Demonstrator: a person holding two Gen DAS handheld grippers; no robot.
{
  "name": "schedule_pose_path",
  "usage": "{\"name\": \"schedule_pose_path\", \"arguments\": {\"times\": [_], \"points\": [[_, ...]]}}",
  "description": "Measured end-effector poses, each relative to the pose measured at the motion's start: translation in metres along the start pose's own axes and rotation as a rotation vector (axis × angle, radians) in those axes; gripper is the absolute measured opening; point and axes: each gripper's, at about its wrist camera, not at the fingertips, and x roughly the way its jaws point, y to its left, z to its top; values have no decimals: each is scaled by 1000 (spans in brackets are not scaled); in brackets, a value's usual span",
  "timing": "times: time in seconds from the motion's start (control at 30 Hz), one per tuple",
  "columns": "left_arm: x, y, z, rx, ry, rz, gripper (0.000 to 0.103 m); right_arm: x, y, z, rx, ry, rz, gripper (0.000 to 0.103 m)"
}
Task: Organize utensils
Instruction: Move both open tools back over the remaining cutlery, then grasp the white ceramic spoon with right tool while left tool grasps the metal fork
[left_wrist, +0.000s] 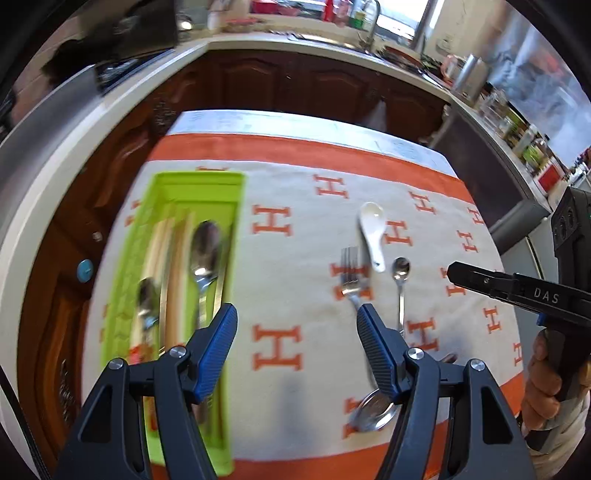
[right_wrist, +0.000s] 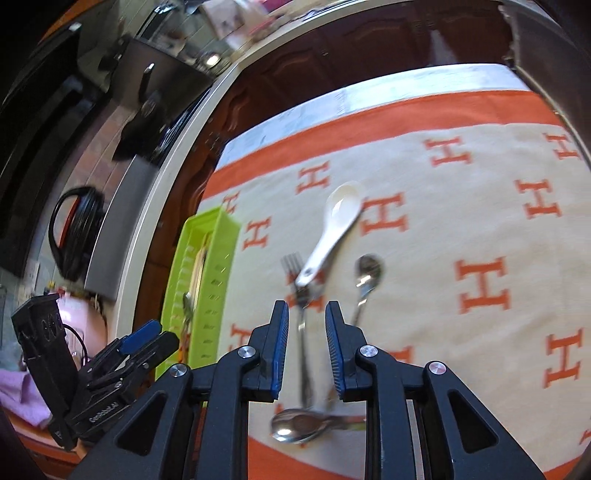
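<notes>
Presently, the counter (left_wrist: 314, 122) carries a cream cloth (left_wrist: 295, 258) with orange lettering, on which all items lie. At its left edge lies the green tray (left_wrist: 122, 295), already holding a large spoon (left_wrist: 205, 251), a smaller spoon (left_wrist: 147, 299) and pale wooden sticks (probably chopsticks, blurred).

Loose items remain well apart from the tray, near the cloth's middle: a white soup spoon (right_wrist: 332, 229), its handle end overlapping the prongs of a fork (right_wrist: 301, 314); a teaspoon (right_wrist: 365, 280) just beside the fork; and a large metal spoon (right_wrist: 299, 430) nearest the cameras, lying crosswise at the fork's handle end.

The left tongs (left_wrist: 297, 314) are wide open and empty, between the tray and the loose items. The right tongs (right_wrist: 306, 314) are partly open, empty, their fingers straddling the fork handle.

Judgement: the step in hand is picking up the fork. To do it well, lower squarely along the handle, close on the mid-shaft clear of the white spoon's handle and the large spoon below, and lift straight up before carrying to the tray. Risk: dragging the neighbouring pieces.
</notes>
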Motion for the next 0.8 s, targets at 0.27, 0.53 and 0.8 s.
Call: {"name": "schedule_pose_path", "arguments": {"times": [0.27,0.53,0.8], "points": [[71,-18,22,-31,180,-83,66,16,-44,38,85,35,61,21],[117,-19,9,-96,312,-120,66,81,-58,75,134,139,137,21],[118,-30,9,-67,325,-103,66,131,-65,80,211,186,155,21]]}}
